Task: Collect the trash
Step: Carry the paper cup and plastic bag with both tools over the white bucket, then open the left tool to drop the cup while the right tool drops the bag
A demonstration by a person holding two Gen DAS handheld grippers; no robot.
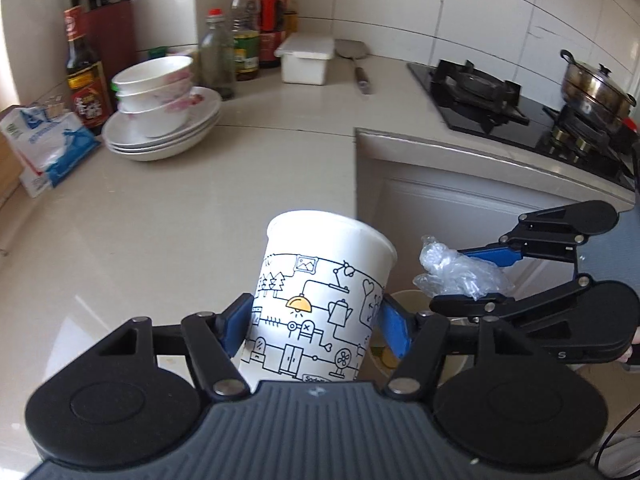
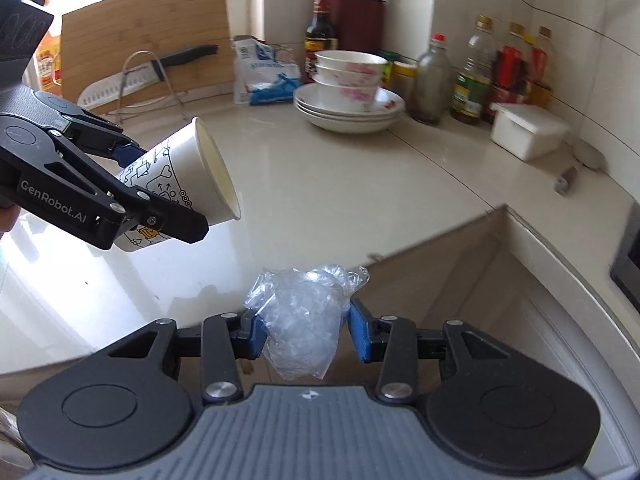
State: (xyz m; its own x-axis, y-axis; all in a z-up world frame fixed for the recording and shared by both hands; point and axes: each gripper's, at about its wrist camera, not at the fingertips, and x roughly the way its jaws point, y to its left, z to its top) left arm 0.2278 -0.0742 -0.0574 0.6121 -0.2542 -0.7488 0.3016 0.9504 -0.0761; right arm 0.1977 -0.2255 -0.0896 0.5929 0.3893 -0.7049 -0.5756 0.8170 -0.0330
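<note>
My left gripper [image 1: 316, 330] pinches the white printed paper cup [image 1: 320, 300] at lower centre, tilted. My right gripper [image 2: 306, 330] pinches crumpled clear plastic wrap [image 2: 302, 320], which could slip free if squeezed loosely.

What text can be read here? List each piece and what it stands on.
"GenRobot.AI": side of the left gripper.
"S": only this letter shows on the right gripper.
"Sod...": cut off at the base of the paper cup.
Bottle labels and the blue-white bag: too blurred to read.
</note>
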